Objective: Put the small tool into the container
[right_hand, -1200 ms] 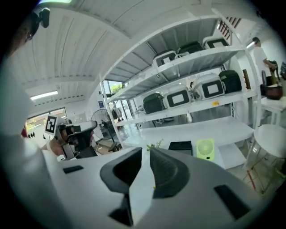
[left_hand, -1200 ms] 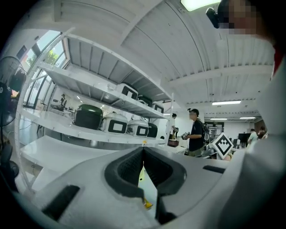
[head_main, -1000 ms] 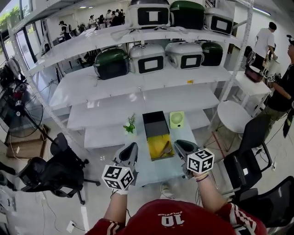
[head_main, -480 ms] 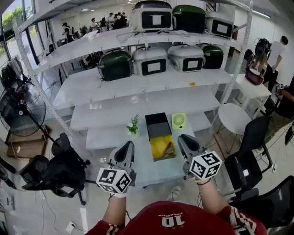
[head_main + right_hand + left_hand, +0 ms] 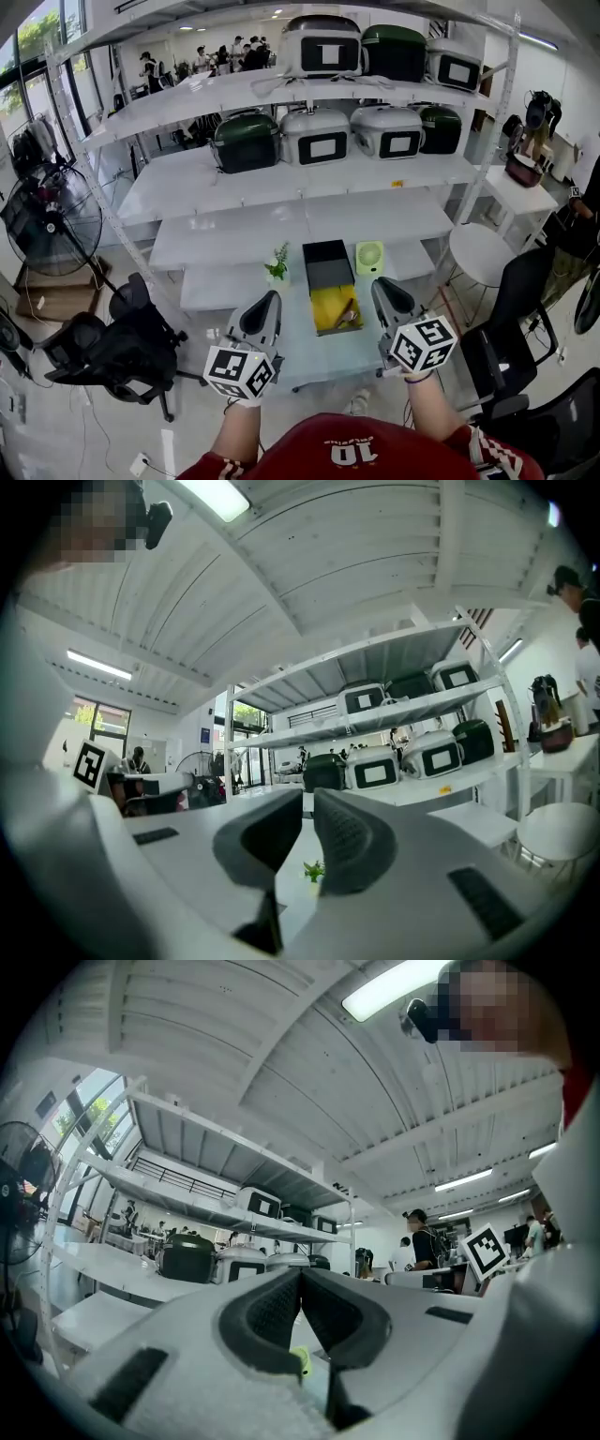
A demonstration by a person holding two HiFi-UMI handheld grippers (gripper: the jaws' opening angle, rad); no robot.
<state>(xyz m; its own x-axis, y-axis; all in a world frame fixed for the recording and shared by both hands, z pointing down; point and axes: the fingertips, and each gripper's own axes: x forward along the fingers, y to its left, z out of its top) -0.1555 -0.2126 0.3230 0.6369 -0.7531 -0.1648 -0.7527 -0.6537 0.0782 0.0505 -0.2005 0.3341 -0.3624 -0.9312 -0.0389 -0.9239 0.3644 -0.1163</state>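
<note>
On a small white table (image 5: 305,352) stands an open container (image 5: 328,302) with a yellow inside and a black lid (image 5: 328,263) standing open behind it. A small tool (image 5: 345,317) lies in the yellow part, toward its right near corner. My left gripper (image 5: 266,313) hovers left of the container, jaws together with nothing between them (image 5: 300,1274). On the other side of the container my right gripper (image 5: 385,296) is held up, jaws close together and empty (image 5: 308,799). Both point up and away over the table.
A small potted plant (image 5: 278,263) and a green desk fan (image 5: 369,257) stand at the table's far end. White shelves (image 5: 281,202) with rice cookers rise behind. A black office chair (image 5: 127,342) sits at the left, another chair (image 5: 511,328) and a round stool (image 5: 480,253) at the right.
The head view has tilted up a little, showing more shelving. Both grippers stay beside the container, drifted slightly down and outward. The tool stays in the container.
</note>
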